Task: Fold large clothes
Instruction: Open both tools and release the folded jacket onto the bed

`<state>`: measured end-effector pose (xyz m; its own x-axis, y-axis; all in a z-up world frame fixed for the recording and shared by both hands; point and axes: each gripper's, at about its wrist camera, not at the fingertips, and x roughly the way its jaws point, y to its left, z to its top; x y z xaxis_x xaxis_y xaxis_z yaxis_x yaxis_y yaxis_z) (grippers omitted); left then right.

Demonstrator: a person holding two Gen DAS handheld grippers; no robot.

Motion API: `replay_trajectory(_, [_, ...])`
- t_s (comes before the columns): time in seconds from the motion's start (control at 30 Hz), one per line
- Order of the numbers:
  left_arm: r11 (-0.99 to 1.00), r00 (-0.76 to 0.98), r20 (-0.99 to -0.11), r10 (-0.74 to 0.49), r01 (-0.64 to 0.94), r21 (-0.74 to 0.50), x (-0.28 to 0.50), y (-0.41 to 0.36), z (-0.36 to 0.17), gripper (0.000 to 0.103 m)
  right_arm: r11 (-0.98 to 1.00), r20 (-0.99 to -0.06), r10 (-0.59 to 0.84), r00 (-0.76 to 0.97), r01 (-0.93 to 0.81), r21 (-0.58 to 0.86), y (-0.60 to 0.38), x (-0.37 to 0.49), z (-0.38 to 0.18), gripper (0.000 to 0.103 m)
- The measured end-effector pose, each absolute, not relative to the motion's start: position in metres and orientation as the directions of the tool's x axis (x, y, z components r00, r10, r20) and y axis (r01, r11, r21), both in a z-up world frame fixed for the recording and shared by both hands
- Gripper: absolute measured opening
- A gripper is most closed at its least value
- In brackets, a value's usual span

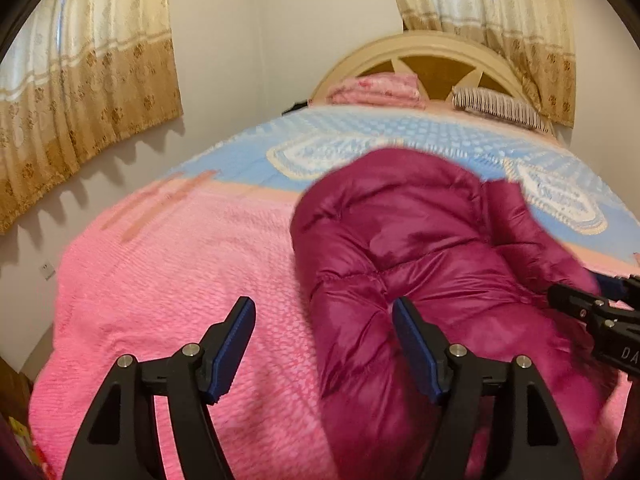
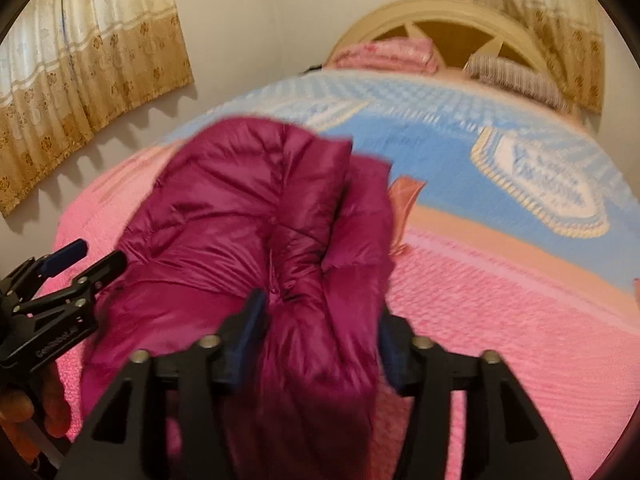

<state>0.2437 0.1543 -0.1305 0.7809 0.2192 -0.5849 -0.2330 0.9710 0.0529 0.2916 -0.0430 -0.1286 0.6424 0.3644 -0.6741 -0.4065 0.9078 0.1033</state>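
A magenta puffer jacket (image 1: 420, 248) lies bunched on the pink bedspread (image 1: 168, 280). My left gripper (image 1: 324, 344) is open and empty, its right finger against the jacket's left edge; it also shows in the right wrist view (image 2: 88, 258) at the jacket's left side. My right gripper (image 2: 320, 332) has its jaws wide around a thick fold of the jacket (image 2: 256, 216), and the padded fabric fills the gap between the pads. In the left wrist view the right gripper (image 1: 592, 312) shows at the jacket's right edge.
The bed has a blue patterned blanket (image 1: 360, 140) beyond the pink one. Folded pink bedding (image 1: 376, 88) and a striped pillow (image 1: 500, 106) lie by the cream headboard (image 1: 436, 46). Curtains (image 1: 80, 100) hang on the walls. My hand (image 2: 44, 408) shows at lower left.
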Motion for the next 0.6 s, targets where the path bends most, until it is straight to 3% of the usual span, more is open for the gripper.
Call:
replay_trajectory(0.3, [0.968, 0.846, -0.485, 0.223, -0.252, 0.004, 0.172, 0.158, -0.082, 0.078, 0.907, -0.577, 0.383, 0.722, -0.410, 0.090, -0.060, 0.235, -0.085, 0.071])
replay_trajectory(0.6, [0.974, 0.866, -0.457, 0.203, -0.228, -0.001, 0.158, 0.146, -0.065, 0.079, 0.902, -0.538, 0.389, 0.748, -0.427, 0.059, -0.058, 0.215, -0.069, 0.074])
